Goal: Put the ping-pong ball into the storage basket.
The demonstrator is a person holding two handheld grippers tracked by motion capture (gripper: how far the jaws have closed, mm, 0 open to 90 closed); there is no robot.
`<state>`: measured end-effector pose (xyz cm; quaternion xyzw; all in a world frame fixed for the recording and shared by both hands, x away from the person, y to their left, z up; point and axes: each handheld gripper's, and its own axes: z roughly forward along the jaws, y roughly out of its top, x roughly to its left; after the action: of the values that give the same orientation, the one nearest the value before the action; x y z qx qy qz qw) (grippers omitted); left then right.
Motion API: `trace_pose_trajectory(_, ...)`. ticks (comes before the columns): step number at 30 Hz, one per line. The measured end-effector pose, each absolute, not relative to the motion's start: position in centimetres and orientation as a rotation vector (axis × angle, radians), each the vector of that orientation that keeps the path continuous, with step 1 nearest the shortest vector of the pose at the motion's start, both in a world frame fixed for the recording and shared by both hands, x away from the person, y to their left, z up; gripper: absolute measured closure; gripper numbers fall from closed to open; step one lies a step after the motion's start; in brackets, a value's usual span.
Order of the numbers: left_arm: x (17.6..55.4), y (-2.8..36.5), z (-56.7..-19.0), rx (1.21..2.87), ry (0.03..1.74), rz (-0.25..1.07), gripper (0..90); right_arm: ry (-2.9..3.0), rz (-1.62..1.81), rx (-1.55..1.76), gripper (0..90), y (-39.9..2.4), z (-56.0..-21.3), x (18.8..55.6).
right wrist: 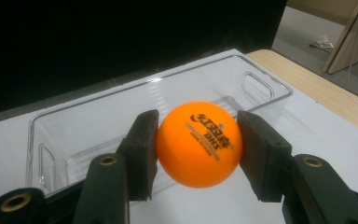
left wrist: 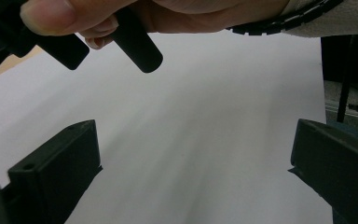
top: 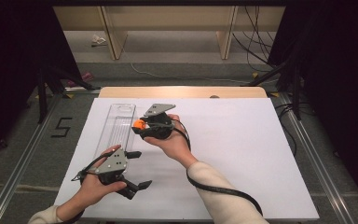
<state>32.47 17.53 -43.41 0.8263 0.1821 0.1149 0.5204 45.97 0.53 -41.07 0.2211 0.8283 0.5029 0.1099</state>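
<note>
Right tool: clenched on the orange ball, held just beside the clear tray.
Left tool: released, jaws wide, nearer the person than the tray.
Bench: white sheet under the tray.

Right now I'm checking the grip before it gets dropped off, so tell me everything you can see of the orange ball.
The orange ball is a smooth, matte table tennis ball with dark printed lettering and a small logo facing the camera. It looks whole and round. The right gripper is shut on it, a black pad pressing each side, holding it off the white sheet. It sits just in front of the clear plastic tray, beside its long wall, not inside it.
</note>
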Motion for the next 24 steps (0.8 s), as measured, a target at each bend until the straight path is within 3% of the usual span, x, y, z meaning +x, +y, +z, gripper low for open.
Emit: trace_pose_trajectory(24,32.48,17.54,-43.41,1.987,0.431,0.278,0.9,2.452,1.468,0.642,51.4,1.53,-41.1,46.57)
